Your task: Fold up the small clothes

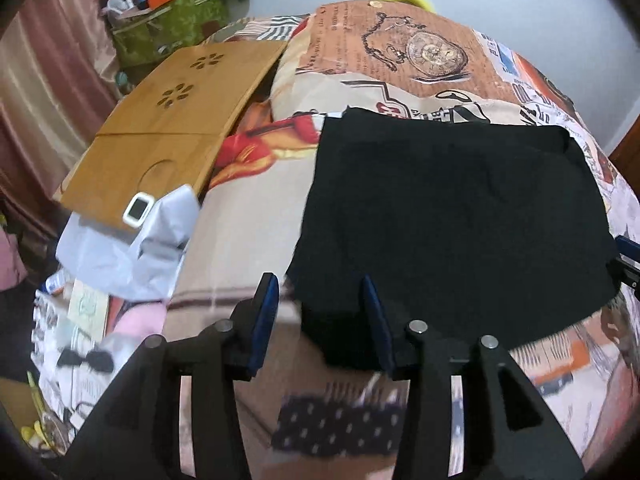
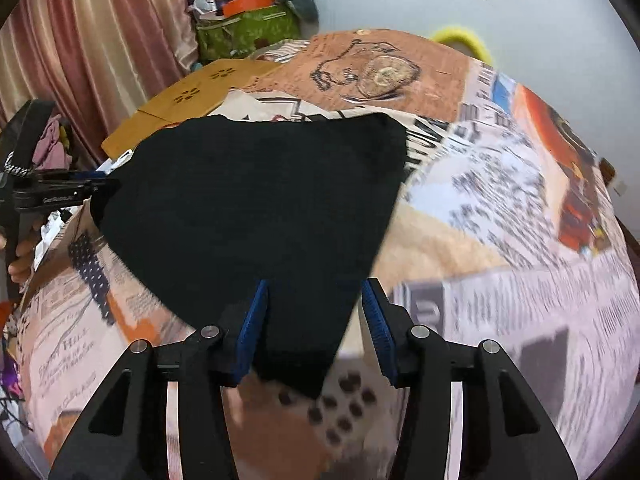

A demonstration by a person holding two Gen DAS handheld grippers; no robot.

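A black garment (image 1: 452, 208) lies spread flat on a printed bedspread (image 1: 248, 216); it also shows in the right wrist view (image 2: 256, 208). My left gripper (image 1: 320, 292) is open, its blue-padded fingers straddling the garment's near left corner. My right gripper (image 2: 316, 292) is open, its fingers on either side of the garment's near right corner, which hangs toward me. The left gripper also shows at the left edge of the right wrist view (image 2: 80, 188), beside the garment's left edge. The right gripper's tip peeks in at the right edge of the left wrist view (image 1: 628, 256).
A bamboo lap tray (image 1: 168, 120) lies at the back left of the bed, with a small white-framed device (image 1: 138, 209) on a pale blue cloth (image 1: 132, 248). A green bag of clutter (image 1: 168, 24) and pink curtains (image 2: 100, 40) stand behind. A yellow object (image 2: 464, 40) lies by the wall.
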